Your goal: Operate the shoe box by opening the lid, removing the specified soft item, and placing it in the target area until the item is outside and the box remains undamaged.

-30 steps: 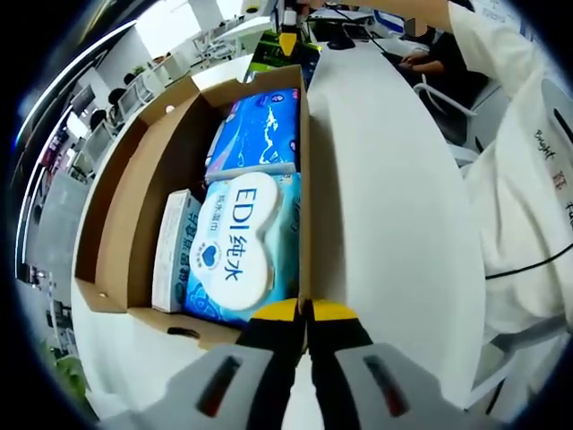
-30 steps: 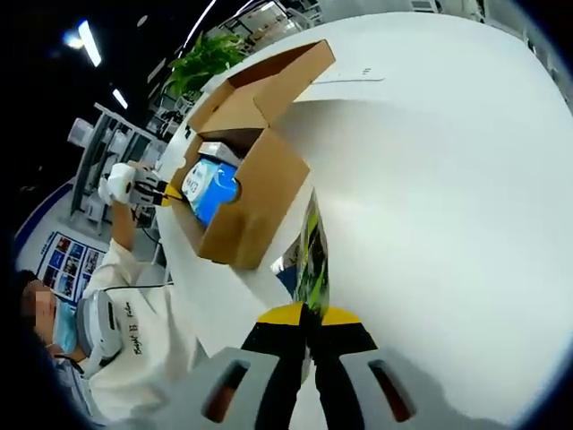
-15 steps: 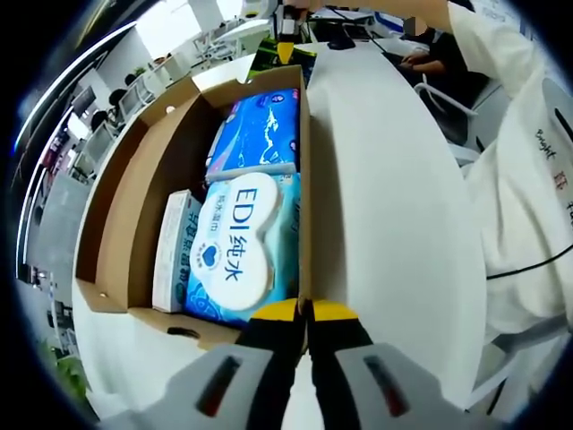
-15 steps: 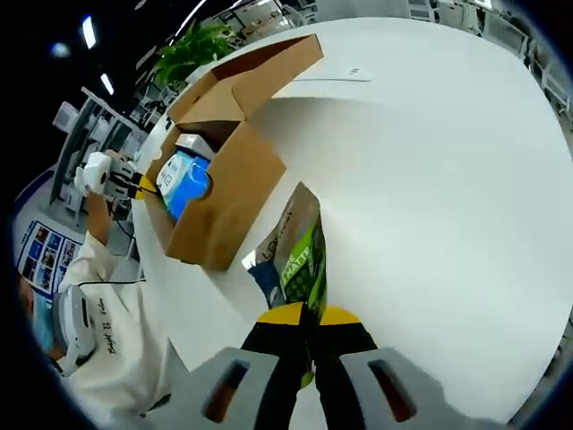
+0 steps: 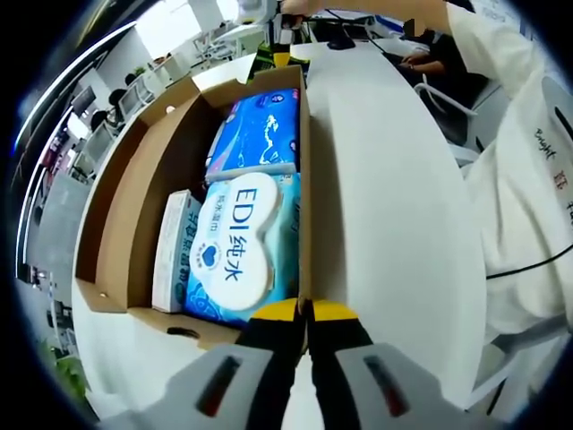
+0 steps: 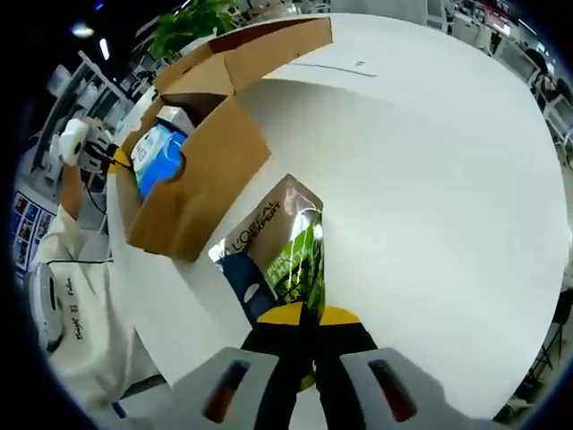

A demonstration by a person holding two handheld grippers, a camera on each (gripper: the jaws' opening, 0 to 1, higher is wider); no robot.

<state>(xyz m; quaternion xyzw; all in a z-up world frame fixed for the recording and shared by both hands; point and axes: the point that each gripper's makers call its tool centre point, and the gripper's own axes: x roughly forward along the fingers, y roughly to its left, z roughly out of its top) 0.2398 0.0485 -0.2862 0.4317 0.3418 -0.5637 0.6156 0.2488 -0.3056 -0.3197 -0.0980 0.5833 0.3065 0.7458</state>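
Note:
The open cardboard shoe box (image 5: 115, 215) holds a white-and-blue EDI wipes pack (image 5: 235, 242), a blue pack (image 5: 255, 130) behind it and a small white carton (image 5: 172, 246). My left gripper (image 5: 304, 310) is shut on the box's near right wall edge. My right gripper (image 6: 305, 315) is shut on the lower edge of a silver-and-green L'Oreal pouch (image 6: 282, 246), which hangs over the white table (image 6: 430, 179) just outside the box (image 6: 192, 184). In the left gripper view the pouch (image 5: 266, 61) and right gripper (image 5: 285, 34) sit beyond the box's far end. A hand holds the left gripper (image 6: 97, 154).
The box's lid flap (image 6: 269, 49) lies open on the far side. The white table (image 5: 385, 206) stretches wide to the right of the box. A person in a white garment (image 5: 528, 170) stands close. Desks, chairs and a green plant (image 6: 192, 16) fill the background.
The right gripper has carried the pouch lower and nearer the table beside the box; its view has tilted. The left gripper and box have held still.

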